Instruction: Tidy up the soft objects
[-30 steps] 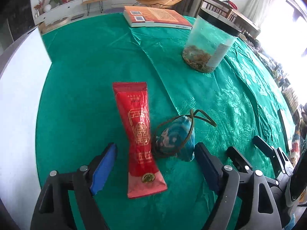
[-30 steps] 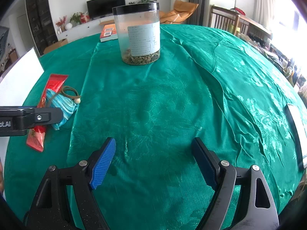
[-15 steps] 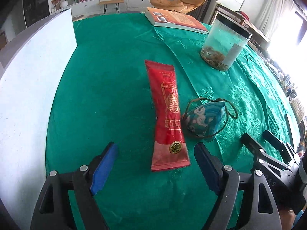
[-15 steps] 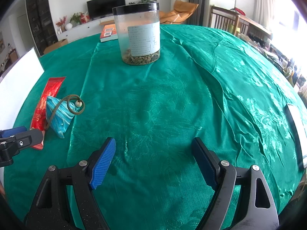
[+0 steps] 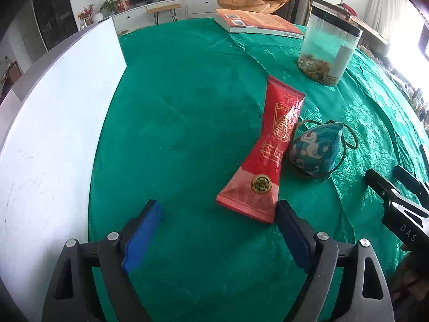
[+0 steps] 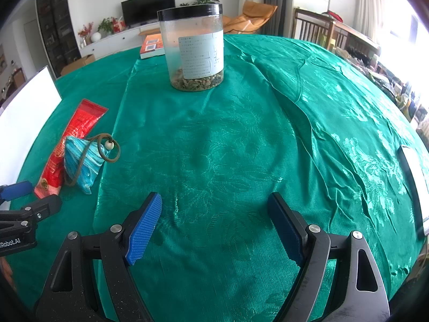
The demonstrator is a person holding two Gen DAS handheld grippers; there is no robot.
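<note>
We had the left gripper [image 5: 217, 230] nearer, jaws spread and just widened, empty; red packet [image 5: 270, 153] lay ahead-right, long axis toward the table's [image 5: 174, 107] far edge.

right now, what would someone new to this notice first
The bright green tablecloth fills both views. Against it, the red packet stands out, lying flat with a blue patterned pouch right beside it, on the left of the right wrist view. Further back stands a clear jar with a black lid, upright.
</note>
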